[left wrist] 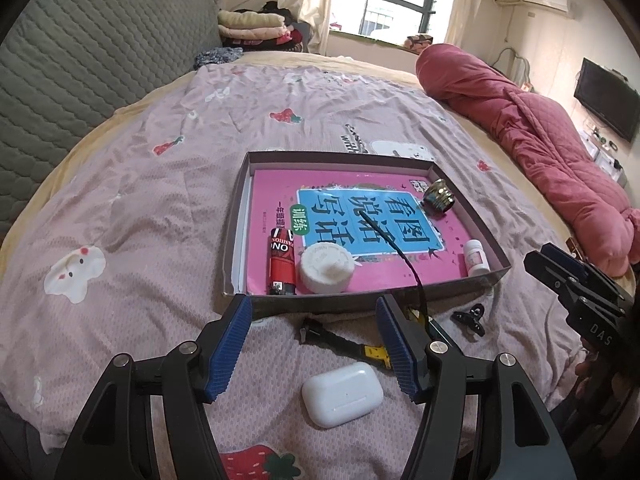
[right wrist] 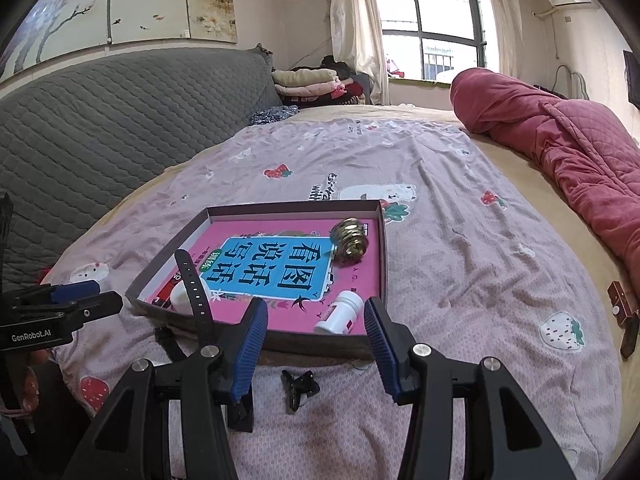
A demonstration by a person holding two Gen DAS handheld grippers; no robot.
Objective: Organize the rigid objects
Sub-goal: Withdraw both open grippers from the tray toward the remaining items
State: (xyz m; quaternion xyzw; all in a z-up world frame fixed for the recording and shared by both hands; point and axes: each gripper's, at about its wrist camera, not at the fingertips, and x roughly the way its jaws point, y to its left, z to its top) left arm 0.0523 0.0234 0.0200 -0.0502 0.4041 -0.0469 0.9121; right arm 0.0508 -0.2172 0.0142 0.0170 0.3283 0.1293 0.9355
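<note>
watch [left wrist: 404, 276] partly behind fingers [left wrist: 394, 344], lighter [right wrist: 170, 286] mostly hidden

white earbud case [left wrist: 341, 394] | flat on bedspread | outside box [left wrist: 256, 298]

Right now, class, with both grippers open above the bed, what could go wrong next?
1. The white earbud case sits on soft, wrinkled bedding; the left gripper might press it in or tip it.
2. The black watch strap hangs over the box wall and could snag.

One box [left wrist: 236, 232], one book [left wrist: 448, 252], two white bottles [left wrist: 326, 268], one lighter [left wrist: 282, 264], one earbud case [left wrist: 342, 394], one clip [left wrist: 470, 316].
</note>
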